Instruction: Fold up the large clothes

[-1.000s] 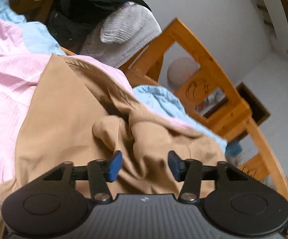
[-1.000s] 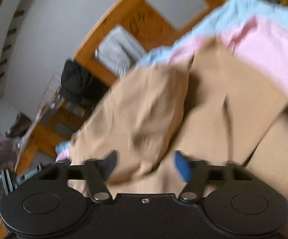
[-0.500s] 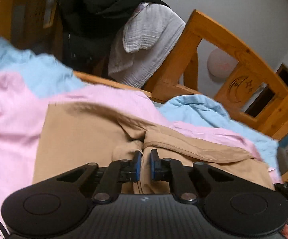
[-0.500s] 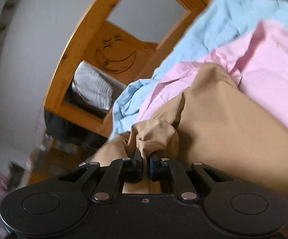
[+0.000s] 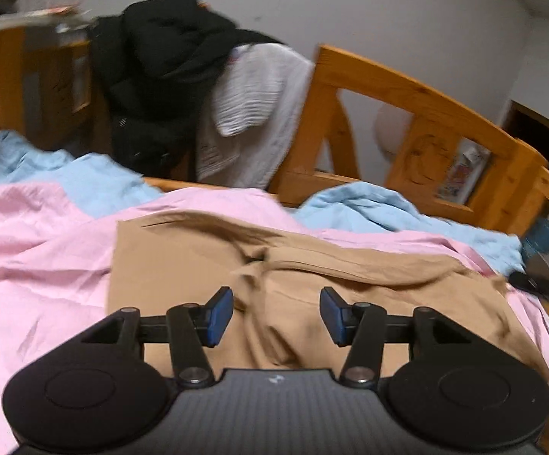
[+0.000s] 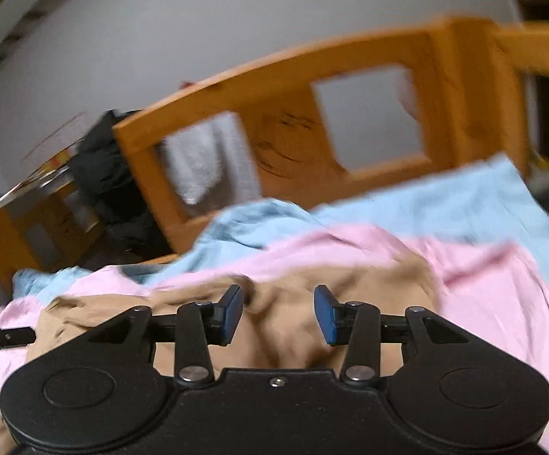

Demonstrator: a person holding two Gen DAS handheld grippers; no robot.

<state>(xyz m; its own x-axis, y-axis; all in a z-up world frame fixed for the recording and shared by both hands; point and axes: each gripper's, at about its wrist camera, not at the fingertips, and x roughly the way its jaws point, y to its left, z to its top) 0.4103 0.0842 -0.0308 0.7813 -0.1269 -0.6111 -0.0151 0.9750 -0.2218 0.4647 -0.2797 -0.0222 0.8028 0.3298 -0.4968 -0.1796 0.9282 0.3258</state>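
The tan garment (image 5: 183, 265) is a matt, smooth-woven cloth with soft rumples and a stitched seam toward three o'clock. Under it, the pink sheet (image 5: 27, 258) is thin, finely creased cloth with a faint sheen; the pale blue sheet (image 5: 380, 208) at one o'clock is similar cloth, crumpled. The bed frame (image 5: 407, 91) is orange-toned wood, varnished to a slight gloss, knots showing. Over it at twelve o'clock hangs a white cloth (image 5: 259, 91) with a crinkled, ribbed texture, beside a black jacket (image 5: 160, 64) of matt padded fabric. The left gripper (image 5: 276, 316) is matt black plastic with bright metal pivot pins and blue rubbery-looking pads (image 5: 219, 316); the right gripper (image 6: 279, 314) is alike.
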